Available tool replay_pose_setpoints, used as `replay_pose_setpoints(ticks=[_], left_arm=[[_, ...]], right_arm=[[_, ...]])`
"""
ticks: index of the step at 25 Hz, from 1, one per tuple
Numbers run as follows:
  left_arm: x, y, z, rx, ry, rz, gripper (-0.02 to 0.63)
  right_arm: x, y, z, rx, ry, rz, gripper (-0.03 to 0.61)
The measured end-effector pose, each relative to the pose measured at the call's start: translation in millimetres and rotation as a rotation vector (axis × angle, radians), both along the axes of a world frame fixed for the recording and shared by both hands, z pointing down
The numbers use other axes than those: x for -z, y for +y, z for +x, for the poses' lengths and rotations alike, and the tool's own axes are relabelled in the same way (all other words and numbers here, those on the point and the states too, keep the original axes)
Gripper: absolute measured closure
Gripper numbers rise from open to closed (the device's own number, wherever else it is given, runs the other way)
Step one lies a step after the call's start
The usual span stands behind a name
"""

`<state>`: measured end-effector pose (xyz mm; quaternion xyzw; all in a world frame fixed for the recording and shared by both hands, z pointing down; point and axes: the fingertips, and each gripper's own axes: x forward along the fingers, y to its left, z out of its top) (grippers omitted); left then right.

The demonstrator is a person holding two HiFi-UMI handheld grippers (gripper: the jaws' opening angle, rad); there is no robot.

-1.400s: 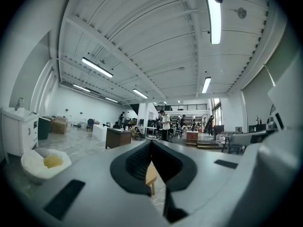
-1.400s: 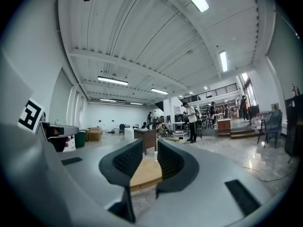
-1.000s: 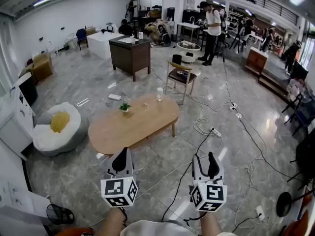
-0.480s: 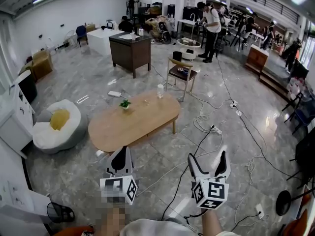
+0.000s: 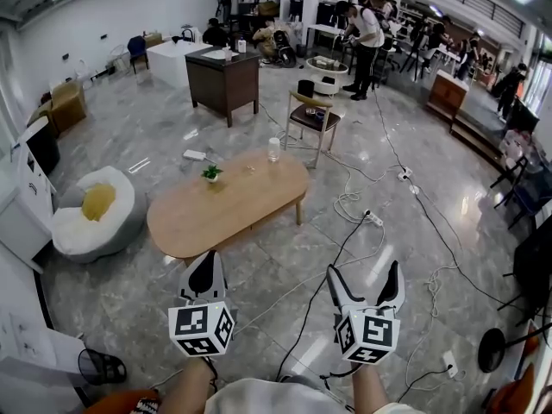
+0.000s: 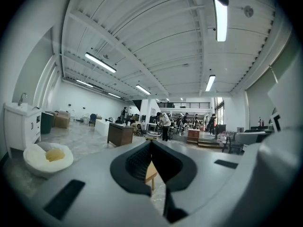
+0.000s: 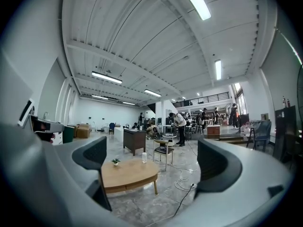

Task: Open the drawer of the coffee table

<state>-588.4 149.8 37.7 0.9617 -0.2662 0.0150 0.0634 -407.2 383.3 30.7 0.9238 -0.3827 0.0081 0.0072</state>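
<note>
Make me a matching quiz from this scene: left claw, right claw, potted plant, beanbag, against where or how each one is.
1 left claw
2 right claw
3 potted plant
4 beanbag

A on the floor
B jaws apart
C on the coffee table
D jaws together

Pairs: 1-D, 2-B, 3-C, 4-A. The right claw has just been opening, with nothing between its jaws.

Left gripper [image 5: 209, 264], right gripper [image 5: 363, 272]: pale grey bodies, black ribbed jaw pads. Left cube [image 5: 201, 329], right cube [image 5: 366, 335]: white, black square markers. Wearer: pale garment [image 5: 259, 400].
</note>
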Motion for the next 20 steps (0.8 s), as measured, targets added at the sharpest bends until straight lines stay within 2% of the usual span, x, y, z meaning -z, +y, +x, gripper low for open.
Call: replay_pose_setpoints(ticks=[12, 20], left_arm=[[-6.1, 41.2, 40.4, 0.005, -0.033, 0.018, 0.620], [-13.7, 43.7, 67.6, -0.005, -0.071, 0.030, 0.620]], right_arm=[[-24.4, 61.6, 47.4, -0.024, -0.069, 0.006, -0.009], [-44.4, 61.3, 75.5, -0.027, -0.138, 0.029, -0.009]])
